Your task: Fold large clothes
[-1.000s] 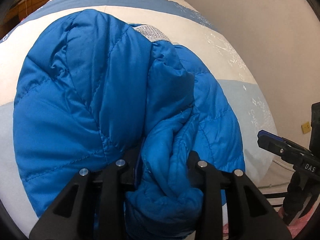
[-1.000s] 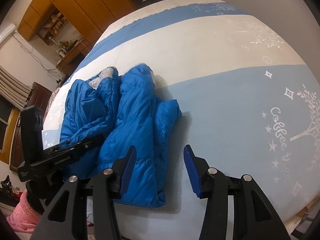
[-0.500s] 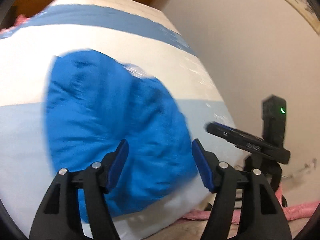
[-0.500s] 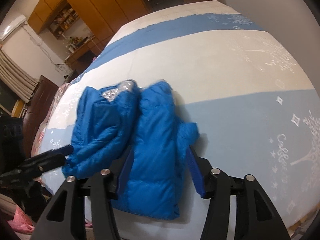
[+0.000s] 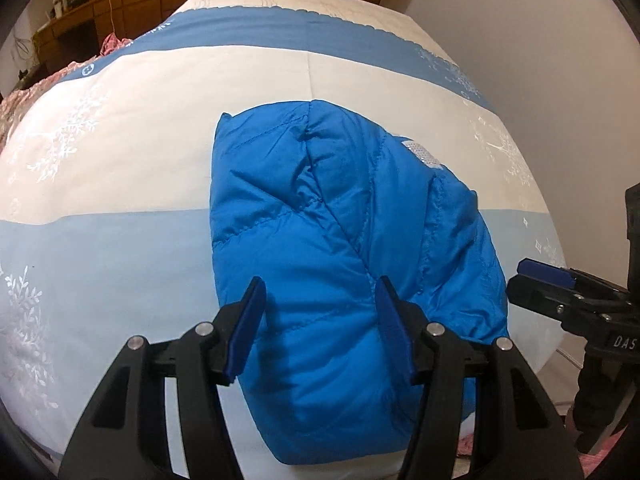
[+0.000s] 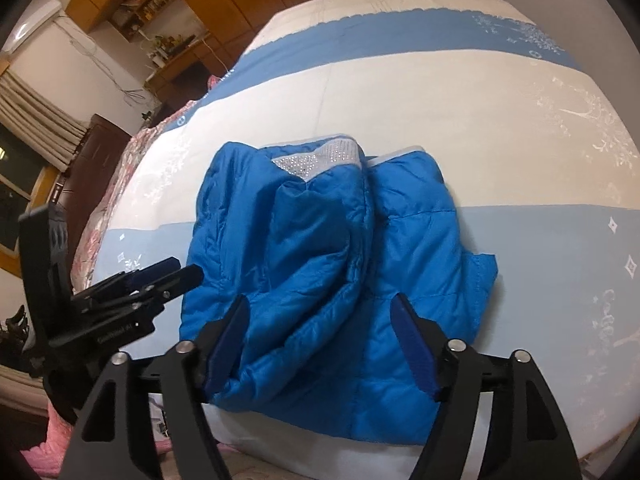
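A bright blue quilted puffer jacket lies folded into a compact bundle near the front edge of the bed; in the right wrist view its silver sparkly collar lining shows at the far end. My left gripper is open and empty, held above the jacket's near end. My right gripper is open and empty, held just above the jacket's near edge. The right gripper also shows at the right of the left wrist view, and the left gripper at the left of the right wrist view.
The bed has a cover in white, light blue and darker blue bands with snowflake prints. A plain wall runs along its right side. Wooden cabinets and a curtained window stand beyond. Pink fabric lies below the bed's front edge.
My left gripper let go of the bunched jacket fabric, opened, and pulled back and up. The jacket now lies flat and folded. My right gripper shifted left over the jacket's near edge.
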